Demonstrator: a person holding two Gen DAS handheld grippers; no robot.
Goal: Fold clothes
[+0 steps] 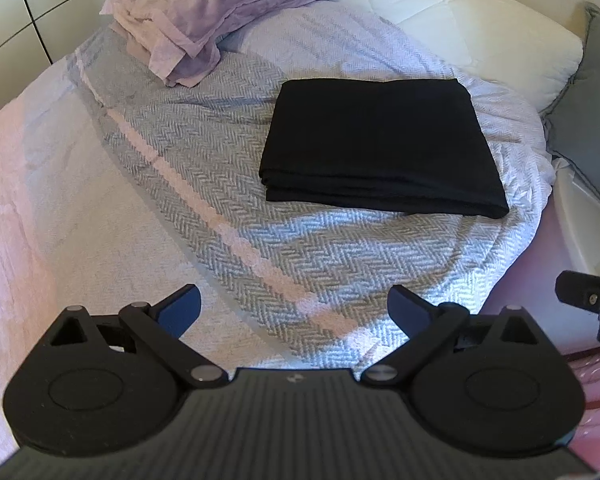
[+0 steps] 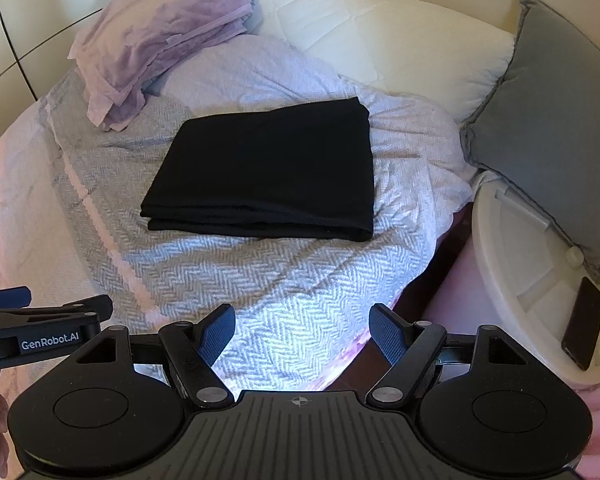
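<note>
A black garment (image 1: 380,144) lies folded flat mid-bed (image 1: 40,208), a rumpled lilac pile (image 1: 204,16) sits at the far-left corner, perhaps unfolded, and the left tool (image 1: 294,308) and right tool (image 2: 302,336) gape wide, empty.

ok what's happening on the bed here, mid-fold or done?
Looks done for this piece. A black garment lies folded into a neat rectangle on the herringbone blanket. A person holds both grippers back from it: the left gripper and right gripper are open and hold nothing. A rumpled lilac pile sits behind it, not neatly folded.
</note>
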